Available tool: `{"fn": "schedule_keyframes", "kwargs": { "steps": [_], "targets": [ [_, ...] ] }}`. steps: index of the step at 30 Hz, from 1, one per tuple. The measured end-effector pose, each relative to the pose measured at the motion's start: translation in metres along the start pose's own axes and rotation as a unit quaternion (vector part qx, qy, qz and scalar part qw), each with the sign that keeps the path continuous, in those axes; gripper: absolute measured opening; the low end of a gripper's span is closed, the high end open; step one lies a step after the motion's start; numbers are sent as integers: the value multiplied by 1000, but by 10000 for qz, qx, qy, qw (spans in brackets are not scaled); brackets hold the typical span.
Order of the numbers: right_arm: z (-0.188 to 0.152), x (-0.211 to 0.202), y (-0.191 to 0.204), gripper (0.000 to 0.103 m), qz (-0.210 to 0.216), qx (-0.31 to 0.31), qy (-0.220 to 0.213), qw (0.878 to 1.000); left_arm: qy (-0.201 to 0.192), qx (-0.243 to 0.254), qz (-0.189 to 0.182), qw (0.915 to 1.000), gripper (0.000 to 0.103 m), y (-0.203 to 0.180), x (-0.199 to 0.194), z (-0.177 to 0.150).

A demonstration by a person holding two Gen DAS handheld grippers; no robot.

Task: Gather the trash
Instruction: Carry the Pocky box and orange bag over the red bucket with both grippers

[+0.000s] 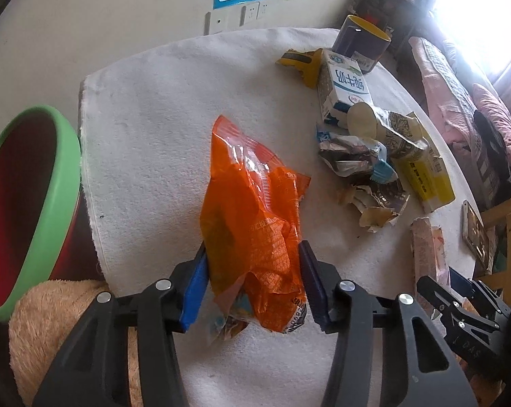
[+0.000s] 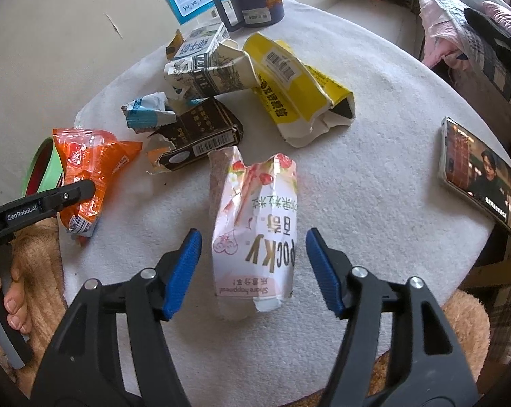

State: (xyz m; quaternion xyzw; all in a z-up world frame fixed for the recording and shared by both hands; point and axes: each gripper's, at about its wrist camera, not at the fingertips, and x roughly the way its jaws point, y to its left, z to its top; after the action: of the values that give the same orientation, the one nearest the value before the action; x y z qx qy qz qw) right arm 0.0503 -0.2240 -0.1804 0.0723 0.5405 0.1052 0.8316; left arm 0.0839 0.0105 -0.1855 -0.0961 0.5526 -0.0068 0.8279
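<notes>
My left gripper is shut on an orange snack bag, which hangs lifted just above the white-covered table. The bag also shows in the right wrist view. A green-rimmed red bin stands off the table's left edge. My right gripper is open, its pads on either side of a pink-and-white Pocky box lying on the table, not touching it.
More trash lies behind: a yellow box, a dark torn box, a milk carton, crumpled wrappers. A dark mug stands at the far edge. A phone lies at the right edge.
</notes>
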Motion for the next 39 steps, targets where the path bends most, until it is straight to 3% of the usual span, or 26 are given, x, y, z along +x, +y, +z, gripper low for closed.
{"fn": "schedule_keyframes", "kwargs": {
  "steps": [1, 5, 20, 32, 39],
  "targets": [
    [0, 0, 1, 46, 16, -18, 13, 10000, -19, 10, 1, 10000, 47, 0, 0, -1],
    [0, -4, 6, 39, -29, -128, -68, 9999, -69, 10, -59, 10000, 44, 0, -3, -2],
    [5, -30, 25, 39, -32, -189, -375, 9991, -616, -105, -240, 9978, 43, 19, -49, -12],
    [10, -51, 87, 39, 203, -759, -466, 9958, -922, -76, -387, 9950, 43, 27, -69, -18],
    [19, -59, 106, 39, 182, -896, -547, 9943, -1089, -313, -400, 9928, 43, 50, -81, -19]
  ]
}}
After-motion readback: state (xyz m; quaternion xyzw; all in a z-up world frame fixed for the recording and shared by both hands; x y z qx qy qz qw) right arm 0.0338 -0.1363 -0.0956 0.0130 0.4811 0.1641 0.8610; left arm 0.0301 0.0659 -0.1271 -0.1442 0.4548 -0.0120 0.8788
